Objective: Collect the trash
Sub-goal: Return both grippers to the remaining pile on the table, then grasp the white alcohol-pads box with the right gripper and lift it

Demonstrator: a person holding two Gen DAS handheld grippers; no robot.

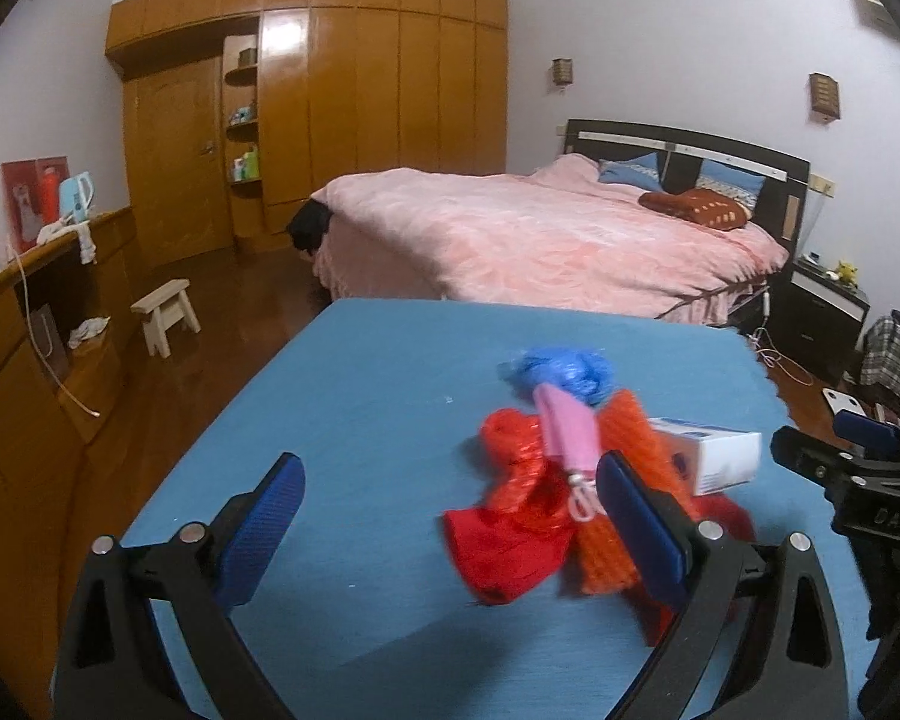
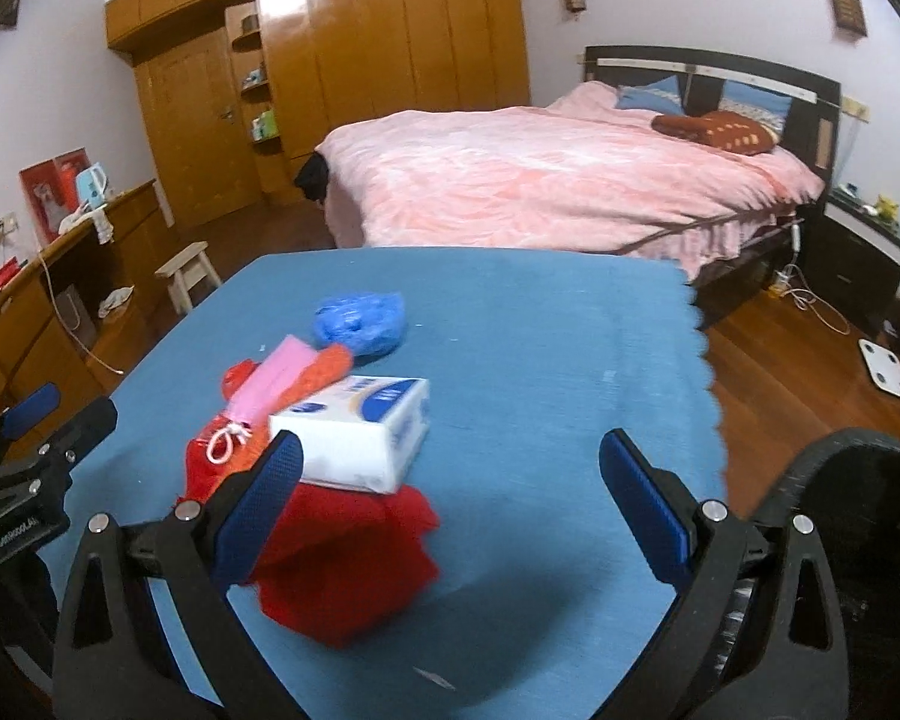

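Note:
A heap of trash lies on the blue table (image 1: 354, 408): a crumpled blue plastic bag (image 1: 564, 373), a pink face mask (image 1: 564, 432), red plastic wrap (image 1: 513, 450), an orange mesh sleeve (image 1: 624, 438), a red cloth (image 1: 504, 546) and a white box (image 1: 720, 459). My left gripper (image 1: 450, 498) is open and empty, its right finger just in front of the heap. In the right wrist view the white box (image 2: 360, 426) rests on the red cloth (image 2: 348, 552), with the mask (image 2: 270, 387) and the blue bag (image 2: 360, 318) behind. My right gripper (image 2: 450, 474) is open and empty, its left finger beside the box.
A black bin rim (image 2: 858, 480) shows at the lower right. A bed with a pink cover (image 1: 540, 234) stands beyond the table. A wooden wardrobe (image 1: 342, 108), a small stool (image 1: 165, 315) and a long wooden desk (image 1: 36, 312) are on the left. A scale (image 2: 885, 369) lies on the floor.

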